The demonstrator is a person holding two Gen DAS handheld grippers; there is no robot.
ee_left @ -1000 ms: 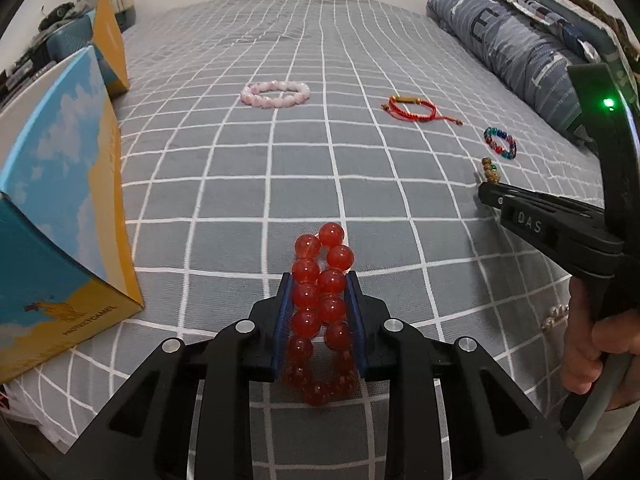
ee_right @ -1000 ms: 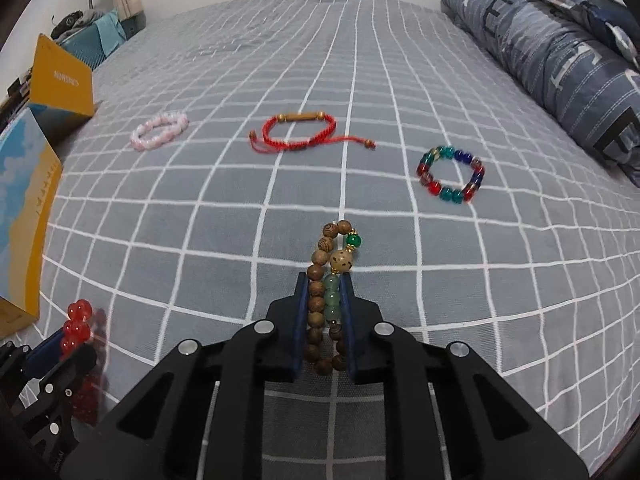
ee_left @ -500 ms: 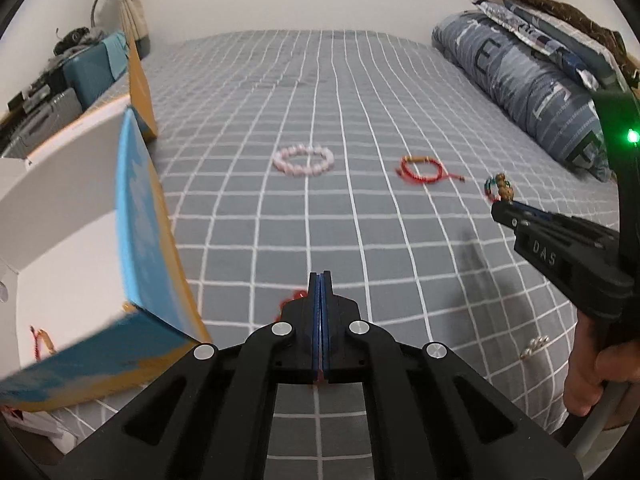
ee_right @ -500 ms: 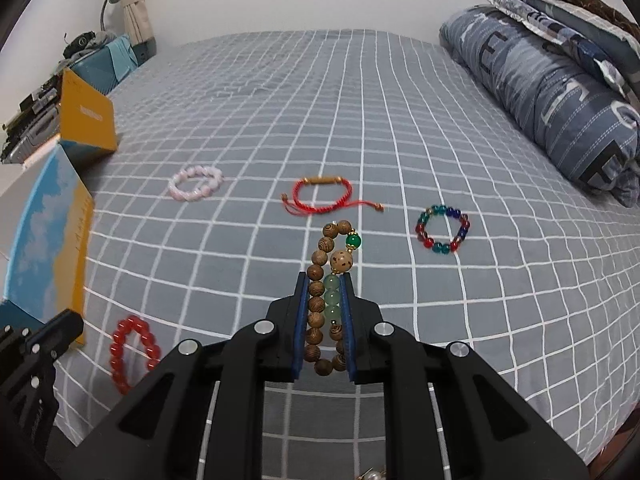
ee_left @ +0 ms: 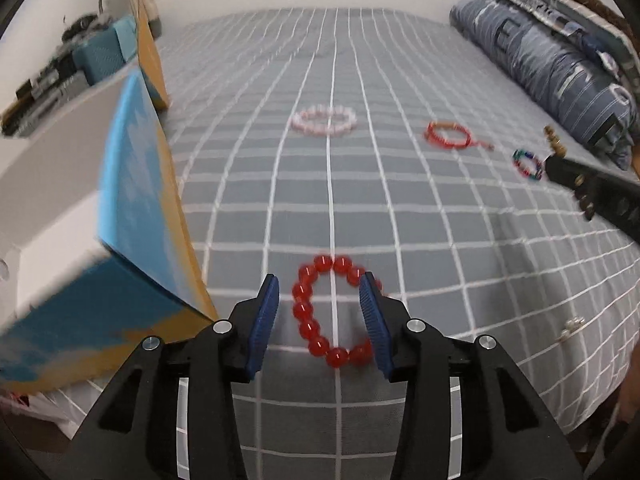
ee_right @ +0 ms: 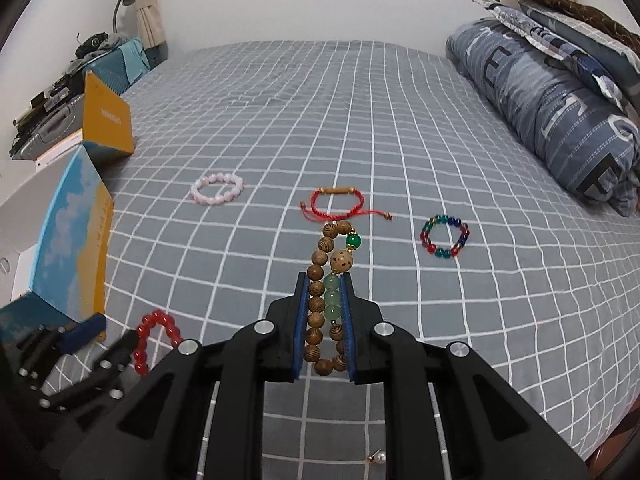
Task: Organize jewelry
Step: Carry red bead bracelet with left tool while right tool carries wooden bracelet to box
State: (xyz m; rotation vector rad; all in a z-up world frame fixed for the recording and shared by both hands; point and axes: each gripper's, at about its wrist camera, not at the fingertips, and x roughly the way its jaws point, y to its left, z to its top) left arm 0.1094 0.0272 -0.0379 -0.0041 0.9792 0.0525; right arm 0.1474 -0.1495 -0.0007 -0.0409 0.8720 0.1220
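A red bead bracelet lies flat on the grey checked bed cover, next to the open blue and orange box. My left gripper hovers over it, its jaws opening. The bracelet sits between the blue pads and neither pad presses it. The right wrist view shows that bracelet beside the left gripper. My right gripper is shut on a wooden bead bracelet with green beads, held above the bed. Its tip shows at the right in the left wrist view.
On the cover farther off lie a pink bead bracelet, a red cord bracelet and a multicoloured bead bracelet. A pearl earring rests near the bed's front edge. A folded blue duvet lines the right side.
The left gripper held the red bracelet a second ago, then closed empty above it, and now stands apart around it on the cover. The right gripper has risen with the wooden bracelet.
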